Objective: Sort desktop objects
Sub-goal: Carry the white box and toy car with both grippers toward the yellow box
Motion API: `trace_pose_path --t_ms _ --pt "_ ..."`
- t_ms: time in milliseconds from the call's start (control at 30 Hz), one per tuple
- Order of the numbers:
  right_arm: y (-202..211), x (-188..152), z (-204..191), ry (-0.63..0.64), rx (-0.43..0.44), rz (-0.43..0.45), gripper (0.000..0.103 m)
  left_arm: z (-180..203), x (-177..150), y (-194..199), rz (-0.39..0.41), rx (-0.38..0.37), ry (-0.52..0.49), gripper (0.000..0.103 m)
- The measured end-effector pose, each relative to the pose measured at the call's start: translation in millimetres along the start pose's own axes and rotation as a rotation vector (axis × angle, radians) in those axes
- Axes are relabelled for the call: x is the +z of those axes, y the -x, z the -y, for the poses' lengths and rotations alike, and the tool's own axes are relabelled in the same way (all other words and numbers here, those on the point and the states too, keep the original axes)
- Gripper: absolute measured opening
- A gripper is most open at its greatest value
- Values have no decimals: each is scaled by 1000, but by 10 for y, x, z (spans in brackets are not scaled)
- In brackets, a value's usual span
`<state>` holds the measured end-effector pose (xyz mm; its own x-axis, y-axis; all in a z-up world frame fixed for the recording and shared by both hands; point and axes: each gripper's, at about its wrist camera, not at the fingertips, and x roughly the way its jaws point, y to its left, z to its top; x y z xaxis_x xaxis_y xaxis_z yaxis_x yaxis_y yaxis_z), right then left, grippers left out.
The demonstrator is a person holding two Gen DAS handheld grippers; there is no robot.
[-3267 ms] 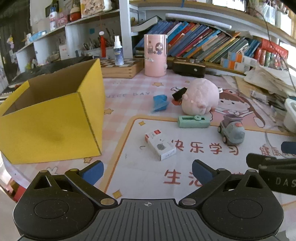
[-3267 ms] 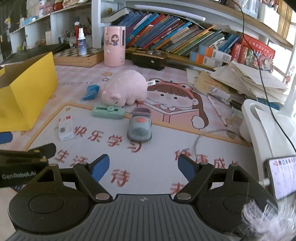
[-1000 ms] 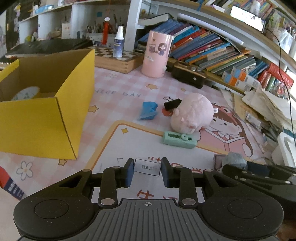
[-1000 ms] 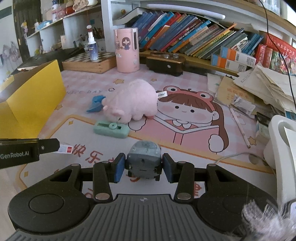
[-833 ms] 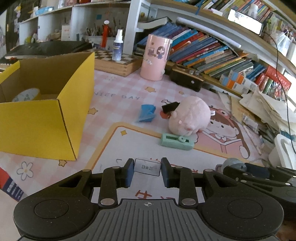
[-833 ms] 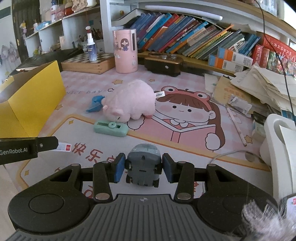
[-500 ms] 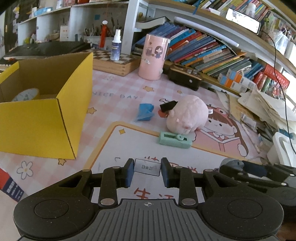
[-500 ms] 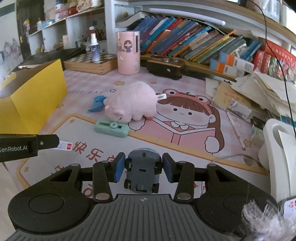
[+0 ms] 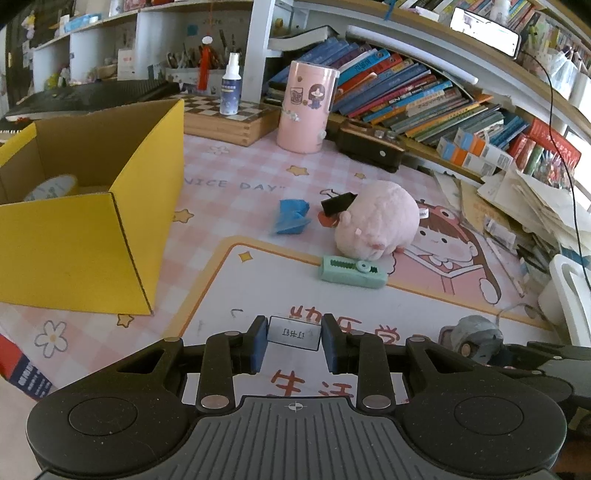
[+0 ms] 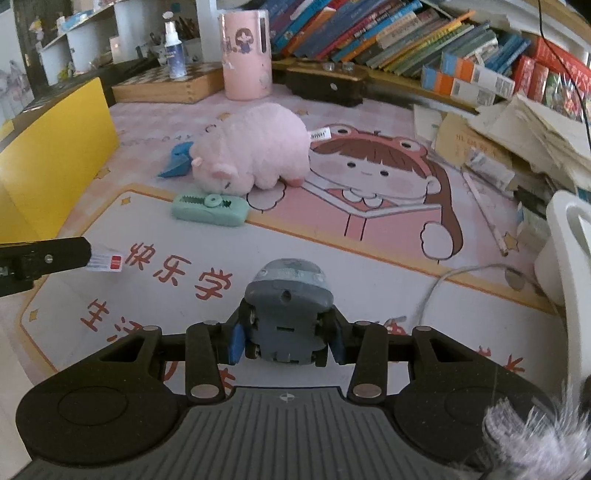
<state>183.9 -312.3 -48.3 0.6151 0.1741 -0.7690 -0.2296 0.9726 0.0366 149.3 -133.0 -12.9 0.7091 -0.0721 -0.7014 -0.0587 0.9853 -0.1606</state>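
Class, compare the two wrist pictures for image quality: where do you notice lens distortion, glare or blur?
Left wrist view: the fisheye lens bends the bookshelf into an arc, while the small box in the left gripper looks sharp. Right wrist view: the toy car in the right gripper is sharp, the books look washed out by backlight, and a fuzzy grey blur fills the lower right corner.

2 wrist views, low, facing shelves; share pink plush (image 9: pixel 376 225).
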Motion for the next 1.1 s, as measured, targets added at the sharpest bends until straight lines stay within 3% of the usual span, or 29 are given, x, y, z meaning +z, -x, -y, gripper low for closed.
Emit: trace_pose_path --t_ms 167,633,1100 --pt "31 10 8 -17 2 27 40 -44 -5 42 8 7 9 29" --pt "392 5 -313 82 30 138 39 -173 -57 238 48 -25 1 29" --pt "666 -196 -1000 100 46 139 39 -798 -213 644 59 -39 26 29"
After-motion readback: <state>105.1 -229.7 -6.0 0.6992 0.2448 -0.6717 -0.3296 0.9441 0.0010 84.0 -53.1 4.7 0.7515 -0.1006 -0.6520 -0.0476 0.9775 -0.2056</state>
